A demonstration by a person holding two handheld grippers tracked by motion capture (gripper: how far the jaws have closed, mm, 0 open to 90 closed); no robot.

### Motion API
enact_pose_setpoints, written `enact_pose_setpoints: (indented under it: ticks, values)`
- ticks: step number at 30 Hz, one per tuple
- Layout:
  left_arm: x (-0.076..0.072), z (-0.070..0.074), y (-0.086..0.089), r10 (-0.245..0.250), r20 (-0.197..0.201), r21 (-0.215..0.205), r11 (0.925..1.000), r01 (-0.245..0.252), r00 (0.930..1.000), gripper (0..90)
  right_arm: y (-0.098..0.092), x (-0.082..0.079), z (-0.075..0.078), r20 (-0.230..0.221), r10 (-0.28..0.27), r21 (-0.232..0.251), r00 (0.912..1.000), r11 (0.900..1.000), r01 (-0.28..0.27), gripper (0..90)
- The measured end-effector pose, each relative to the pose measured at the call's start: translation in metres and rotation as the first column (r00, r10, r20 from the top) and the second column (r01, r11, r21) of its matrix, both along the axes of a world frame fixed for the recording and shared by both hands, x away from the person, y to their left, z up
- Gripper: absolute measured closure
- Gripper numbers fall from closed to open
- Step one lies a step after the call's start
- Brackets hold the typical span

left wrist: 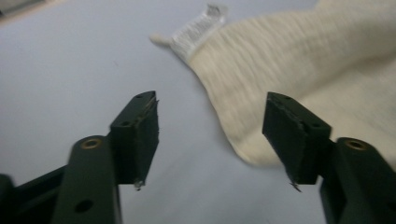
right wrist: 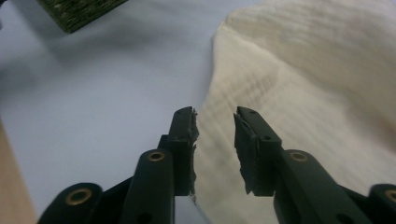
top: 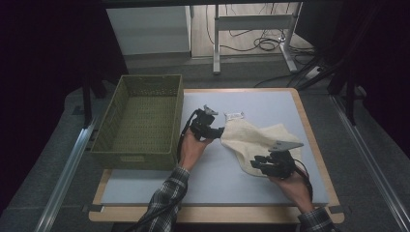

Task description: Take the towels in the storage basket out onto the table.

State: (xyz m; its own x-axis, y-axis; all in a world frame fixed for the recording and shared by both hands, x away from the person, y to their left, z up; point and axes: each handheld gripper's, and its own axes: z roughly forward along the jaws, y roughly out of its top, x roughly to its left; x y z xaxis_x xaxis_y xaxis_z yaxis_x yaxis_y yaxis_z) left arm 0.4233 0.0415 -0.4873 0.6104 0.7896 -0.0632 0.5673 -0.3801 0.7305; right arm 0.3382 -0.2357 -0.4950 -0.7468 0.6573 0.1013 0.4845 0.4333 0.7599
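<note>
Cream cloth [top: 258, 142]: lies rumpled on counter [top: 217, 179], right of green woven basket [top: 140, 121]. Left tool [top: 220, 131]: at cloth's left edge, jaws wide apart, nothing betw. them. Right tool [top: 255, 164]: over cloth's near edge, jaws narrowly apart, not gripping.

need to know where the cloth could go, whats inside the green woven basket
The green woven basket shows only its bare woven floor and far walls in the high view. The strip just behind its near wall is hidden. The cream cloth lies outside it, on the mat.
</note>
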Motion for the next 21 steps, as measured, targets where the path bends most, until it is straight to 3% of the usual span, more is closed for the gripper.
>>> enact_pose_setpoints:
  ticks: [1, 3, 5, 7, 8, 9, 11, 12, 13, 15, 17, 19, 20, 21]
  values:
    - [0.0, 0.0, 0.0, 0.0, 0.0, 0.0, 1.0, 0.0, 1.0, 32.7, 0.007, 0.005, -0.001, 0.008, -0.002, -0.009, 1.0, 1.0, 0.002, 64.5]
    - [-0.015, -0.009, 0.0, -0.011, -0.004, -0.024, 0.9997, 0.011, 0.9999, 32.5, 0.013, 0.009, -0.001, 0.013, -0.006, -0.022, 0.9999, 1.0, 0.006, 61.9]
    - [-0.034, -0.021, -0.002, -0.028, 0.002, 0.004, 0.9996, 0.028, 0.9996, 30.2, 0.027, 0.022, -0.005, 0.017, -0.013, -0.049, 0.9998, 0.999, 0.014, 57.6]
    - [-0.041, -0.024, -0.002, -0.039, -0.001, 0.007, 0.9992, 0.039, 0.9992, 29.3, 0.037, 0.029, -0.009, 0.027, -0.016, -0.091, 0.9995, 0.996, 0.018, 57.8]
    - [-0.053, -0.031, -0.002, -0.048, -0.002, 0.025, 0.9985, 0.048, 0.9988, 28.9, 0.041, 0.032, -0.011, 0.037, -0.02, -0.12, 0.9991, 0.992, 0.025, 60.5]
    - [-0.06, -0.035, -0.001, -0.054, 0.001, 0.035, 0.9979, 0.054, 0.9985, 28.5, 0.045, 0.035, -0.014, 0.038, -0.022, -0.15, 0.9991, 0.988, 0.027, 69.4]
    - [-0.066, -0.037, 0.001, -0.06, -0.002, 0.04, 0.9974, 0.06, 0.9982, 27.1, 0.049, 0.04, -0.017, 0.038, -0.031, -0.202, 0.9988, 0.979, 0.038, 82.5]
    - [-0.076, -0.041, 0.004, -0.063, -0.009, 0.039, 0.9972, 0.064, 0.998, 25.8, 0.049, 0.041, -0.017, 0.029, -0.031, -0.192, 0.9991, 0.981, 0.036, 85.2]
    - [-0.076, -0.041, 0.004, -0.063, -0.009, 0.039, 0.9972, 0.064, 0.998, 25.1, 0.048, 0.042, -0.015, 0.02, -0.03, -0.165, 0.9993, 0.986, 0.033, 85.9]
    - [-0.094, -0.046, 0.009, -0.084, -0.003, 0.07, 0.994, 0.084, 0.9965, 23.0, 0.04, 0.042, -0.006, -0.001, -0.025, -0.084, 0.9997, 0.996, 0.025, 86.2]
    - [-0.105, -0.051, 0.012, -0.076, -0.003, 0.071, 0.9946, 0.076, 0.9971, 21.7, 0.024, 0.046, 0.002, -0.024, -0.051, -0.001, 0.9984, 0.999, 0.051, 86.1]
    - [-0.109, -0.052, 0.014, -0.082, -0.001, 0.065, 0.9945, 0.082, 0.9966, 21.0, 0.018, 0.048, 0.003, -0.025, -0.076, 0.01, 0.9968, 0.997, 0.076, 86.1]
    - [-0.117, -0.054, 0.019, -0.077, 0.006, 0.051, 0.9958, 0.076, 0.997, 20.6, 0.0, 0.056, 0.001, -0.039, -0.141, -0.008, 0.9892, 0.99, 0.141, 83.5]
    - [-0.117, -0.054, 0.019, -0.077, 0.006, 0.051, 0.9958, 0.076, 0.997, 20.5, -0.006, 0.059, -0.003, -0.053, -0.165, -0.022, 0.9849, 0.986, 0.164, 79.4]
